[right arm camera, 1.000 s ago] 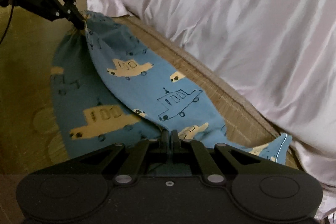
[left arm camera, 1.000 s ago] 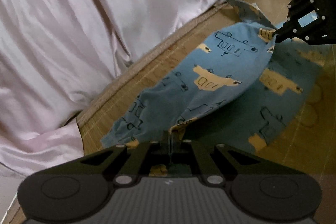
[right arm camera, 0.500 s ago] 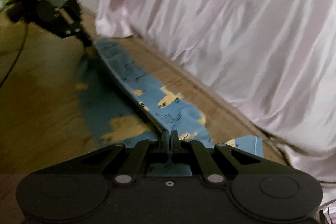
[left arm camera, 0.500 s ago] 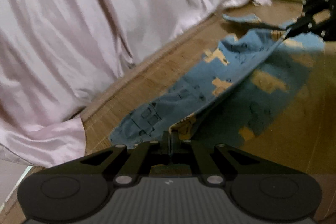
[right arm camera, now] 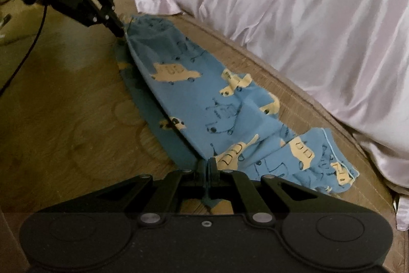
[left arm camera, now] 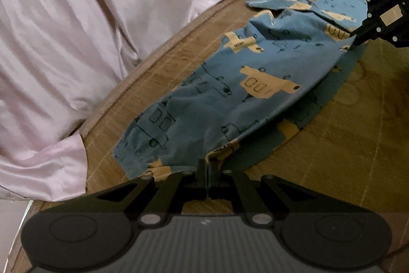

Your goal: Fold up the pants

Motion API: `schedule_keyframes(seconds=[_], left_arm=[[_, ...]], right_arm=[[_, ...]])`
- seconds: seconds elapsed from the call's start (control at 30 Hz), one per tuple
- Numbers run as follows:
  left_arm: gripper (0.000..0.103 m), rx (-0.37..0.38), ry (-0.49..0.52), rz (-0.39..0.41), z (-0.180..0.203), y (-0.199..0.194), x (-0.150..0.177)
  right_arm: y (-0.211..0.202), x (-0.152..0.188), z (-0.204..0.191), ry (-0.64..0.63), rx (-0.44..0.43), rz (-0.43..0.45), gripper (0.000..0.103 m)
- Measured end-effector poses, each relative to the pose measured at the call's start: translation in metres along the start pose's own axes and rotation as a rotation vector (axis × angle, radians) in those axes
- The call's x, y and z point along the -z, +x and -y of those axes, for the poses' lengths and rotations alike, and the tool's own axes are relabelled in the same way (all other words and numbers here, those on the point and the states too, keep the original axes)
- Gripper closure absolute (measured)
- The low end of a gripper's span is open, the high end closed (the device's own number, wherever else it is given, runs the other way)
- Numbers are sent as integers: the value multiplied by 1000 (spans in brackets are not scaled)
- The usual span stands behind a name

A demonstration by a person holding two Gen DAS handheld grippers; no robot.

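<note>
Two grippers are pinching one pair of blue pants (left arm camera: 230,83) printed with yellow cars. The pants are lying on a woven mat (left arm camera: 358,145), stretched between the two sets of jaws, with the upper layer lifted slightly along the held edge. The left gripper (left arm camera: 207,165) is holding its jaws clenched on the fabric edge right at their tips. The right gripper (right arm camera: 207,165) is doing the same, jaws clamped on the cloth, with a loose pant end bunching just right of its jaws. Beyond the pants, a pink satin sheet (right arm camera: 294,4) is draping down along the mat's edge.
</note>
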State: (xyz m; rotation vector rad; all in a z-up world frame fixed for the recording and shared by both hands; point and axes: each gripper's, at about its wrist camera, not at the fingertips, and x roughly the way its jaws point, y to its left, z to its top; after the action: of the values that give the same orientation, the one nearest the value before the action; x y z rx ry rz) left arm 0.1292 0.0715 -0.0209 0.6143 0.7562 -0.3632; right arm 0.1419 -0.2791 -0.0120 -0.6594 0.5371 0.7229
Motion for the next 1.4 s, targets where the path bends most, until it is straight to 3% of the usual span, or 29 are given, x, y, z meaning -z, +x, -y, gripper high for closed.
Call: schedule_keyframes(seconds=[0.17,0.23,0.27,0.33,0.4,0.47,0.53,0.6,0.9,1.0,1.1,1.23,1.4], left_arm=[[98,13,13,-39,0,4,2],[85,24,-2,-49,-2,3,1],[80,35,-15,-47,-3,1,1],[54,57,-43,-46,-5,-3,-1],[41,81,-87,-26,-5,-11,-5],[29,98,-123,-13,-2,-17,-10],[9,95,-158,1,2,-19,-17],[5,79,-197,28,9,-20,-24],[2,88,-429,120,38,-25,-73],[0,113,-488,169,46,-35,-96],[0,141,-518,211,55,-46,-119],[0,152,-557,208,66,-55,-143],[0,163,-468,194,87,-64,-162]], right_arm=[[5,2,0,29,-3,-19,102],[3,2,3,55,-6,-21,94],[-1,2,5,76,-5,-18,86],[-7,2,8,110,16,-12,69],[-9,3,11,156,37,-18,46],[-10,4,14,190,49,-30,36],[-14,5,17,206,89,-32,20],[-21,8,22,226,155,-30,4],[-77,20,56,490,332,52,1],[-95,4,72,488,354,-13,1],[-113,-19,89,451,323,-131,1],[-138,-47,116,446,283,-215,1],[-153,-77,155,527,212,-306,1]])
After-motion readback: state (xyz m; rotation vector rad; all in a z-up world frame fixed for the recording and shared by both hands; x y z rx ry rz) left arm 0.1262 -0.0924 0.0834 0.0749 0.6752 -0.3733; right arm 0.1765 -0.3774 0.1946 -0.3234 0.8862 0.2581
